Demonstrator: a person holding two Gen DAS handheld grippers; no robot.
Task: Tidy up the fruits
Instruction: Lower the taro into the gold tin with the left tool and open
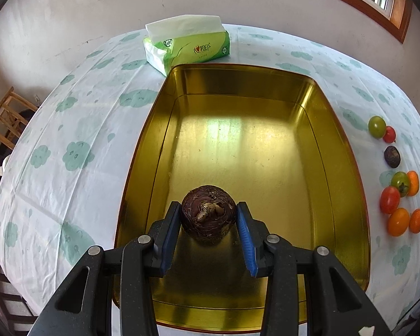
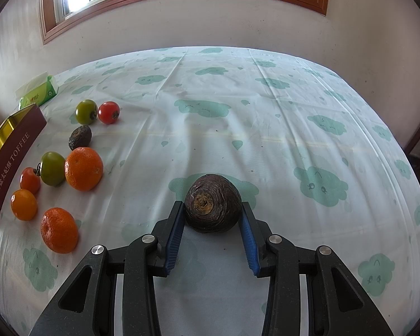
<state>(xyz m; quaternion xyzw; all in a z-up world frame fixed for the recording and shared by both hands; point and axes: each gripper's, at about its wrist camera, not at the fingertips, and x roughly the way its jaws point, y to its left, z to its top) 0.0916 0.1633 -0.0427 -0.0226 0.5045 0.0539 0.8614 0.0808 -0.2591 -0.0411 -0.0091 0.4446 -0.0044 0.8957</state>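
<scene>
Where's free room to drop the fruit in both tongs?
The gold tin floor is bare beyond the left tongs. Open cloth lies ahead and right of the right tongs. Crowded: fruit cluster beside the tin.

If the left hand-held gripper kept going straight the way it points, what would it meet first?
Most likely the gold floor of the tin. The left hand-held gripper holds a dark brown fruit over the otherwise empty tin; how high it hangs is unclear.

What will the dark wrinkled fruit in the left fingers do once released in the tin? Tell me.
The dark fruit looks round, so it may roll on the tin's smooth, glossy floor. Its wrinkled skin probably grips the left fingers well. It seems firm, not fragile.
</scene>
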